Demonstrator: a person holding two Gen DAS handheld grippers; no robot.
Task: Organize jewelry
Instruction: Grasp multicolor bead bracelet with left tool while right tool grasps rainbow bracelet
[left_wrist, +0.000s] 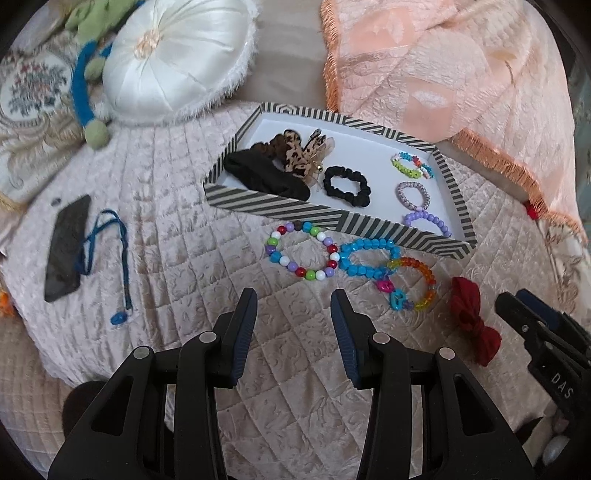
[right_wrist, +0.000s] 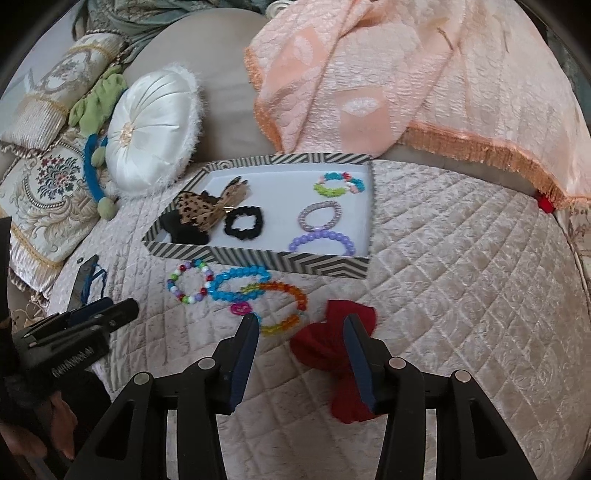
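A striped tray (left_wrist: 295, 216) (right_wrist: 280, 263) on the quilted bed holds black scrunchies (left_wrist: 341, 184), a leopard bow (left_wrist: 301, 155) and three small bead bracelets (left_wrist: 413, 195). In front of it lie a multicolour bead bracelet (left_wrist: 301, 251) (right_wrist: 190, 282), a blue bracelet (left_wrist: 369, 256) (right_wrist: 236, 284) and a rainbow bracelet (left_wrist: 415, 282) (right_wrist: 280, 306). A red bow (left_wrist: 474, 319) (right_wrist: 328, 354) lies to the right. My left gripper (left_wrist: 294, 310) is open and empty, short of the bracelets. My right gripper (right_wrist: 301, 332) is open, its fingers on either side of the red bow.
A white round cushion (left_wrist: 177, 62) and a peach fringed blanket (left_wrist: 461, 74) lie behind the tray. A dark phone (left_wrist: 68, 247) with a blue cord (left_wrist: 118, 258) lies at the left. Embroidered pillows (right_wrist: 48, 199) sit at the far left.
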